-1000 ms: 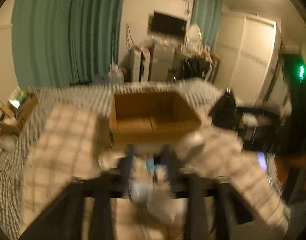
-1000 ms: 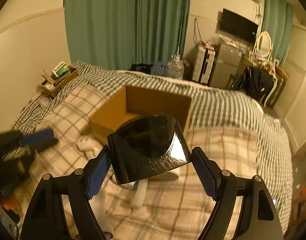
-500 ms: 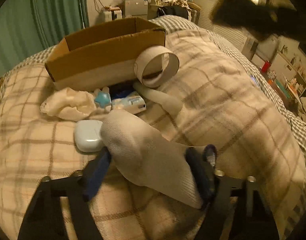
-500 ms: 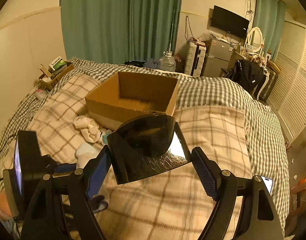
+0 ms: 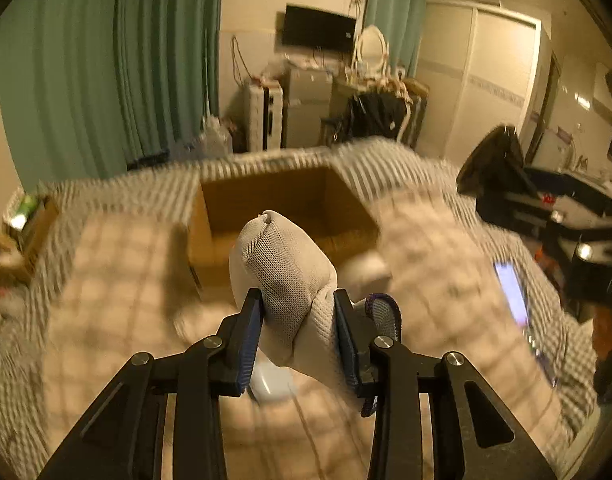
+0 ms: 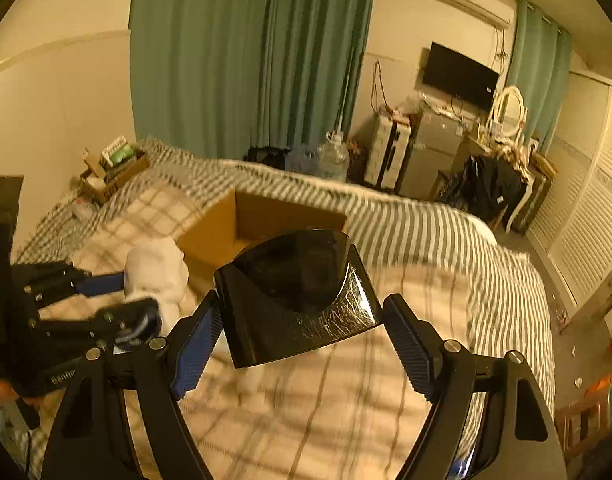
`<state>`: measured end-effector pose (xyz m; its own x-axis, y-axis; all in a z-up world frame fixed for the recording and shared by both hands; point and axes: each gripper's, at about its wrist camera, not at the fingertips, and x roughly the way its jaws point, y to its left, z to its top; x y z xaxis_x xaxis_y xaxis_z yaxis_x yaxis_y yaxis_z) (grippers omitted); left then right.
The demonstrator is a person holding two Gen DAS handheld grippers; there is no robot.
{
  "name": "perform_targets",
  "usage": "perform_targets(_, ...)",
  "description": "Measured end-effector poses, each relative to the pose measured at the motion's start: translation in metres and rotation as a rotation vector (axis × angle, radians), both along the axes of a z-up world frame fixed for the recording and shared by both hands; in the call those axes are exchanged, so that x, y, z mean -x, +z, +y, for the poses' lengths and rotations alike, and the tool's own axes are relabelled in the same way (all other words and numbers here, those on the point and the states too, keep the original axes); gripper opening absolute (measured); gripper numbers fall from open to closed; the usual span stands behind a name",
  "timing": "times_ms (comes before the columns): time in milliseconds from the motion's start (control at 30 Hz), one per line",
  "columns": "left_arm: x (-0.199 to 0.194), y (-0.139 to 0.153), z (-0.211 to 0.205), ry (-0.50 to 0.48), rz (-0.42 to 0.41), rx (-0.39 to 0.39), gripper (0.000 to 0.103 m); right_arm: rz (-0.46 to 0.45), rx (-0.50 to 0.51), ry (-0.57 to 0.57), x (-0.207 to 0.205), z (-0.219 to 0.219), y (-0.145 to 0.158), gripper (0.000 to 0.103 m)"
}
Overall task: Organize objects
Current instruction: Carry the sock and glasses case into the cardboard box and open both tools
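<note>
My left gripper (image 5: 298, 316) is shut on a white mesh sock (image 5: 288, 276) and holds it above the plaid blanket, in front of the open brown cardboard box (image 5: 278, 208). In the right wrist view the sock (image 6: 156, 272) hangs beside the box (image 6: 242, 228). My right gripper (image 6: 302, 332) is shut on a glossy black curved object (image 6: 298, 292), held above the bed to the right of the box. It shows at the right in the left wrist view (image 5: 493, 172).
A small white case (image 5: 272, 380) lies on the blanket (image 5: 118, 280) below the sock. A lit phone (image 5: 511, 298) lies at the bed's right edge. A small box of items (image 6: 114, 168) sits at the bed's far left. Furniture stands beyond.
My left gripper has closed on the sock, lifted it off the blanket and tilted up toward the box. My right gripper has kept its black object and shifted slightly.
</note>
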<state>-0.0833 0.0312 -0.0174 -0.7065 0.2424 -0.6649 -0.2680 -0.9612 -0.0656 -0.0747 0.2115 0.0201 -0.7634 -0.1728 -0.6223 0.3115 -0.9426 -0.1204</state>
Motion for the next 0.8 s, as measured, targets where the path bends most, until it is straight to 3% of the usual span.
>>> perform_targets(167, 0.046, 0.036, -0.007, 0.027, 0.073, 0.032, 0.035, 0.011, 0.033, 0.036, 0.049, -0.009, 0.035, 0.08)
perform_targets(300, 0.09, 0.037, -0.013, 0.032, 0.071, 0.036, 0.035, -0.011, 0.039, 0.042, 0.094, -0.018, 0.038, 0.08)
perform_targets(433, 0.129, 0.017, -0.024, 0.039, 0.011, -0.019, 0.035, -0.061, 0.037, 0.033, 0.14, -0.027, 0.015, 0.08)
perform_targets(700, 0.183, -0.041, -0.026, 0.032, -0.074, -0.03, 0.035, -0.184, 0.013, 0.031, 0.202, -0.033, -0.069, 0.08)
perform_targets(800, 0.191, -0.053, -0.02, 0.021, -0.073, 0.002, 0.038, -0.194, 0.045, 0.03, 0.212, -0.03, -0.09, 0.08)
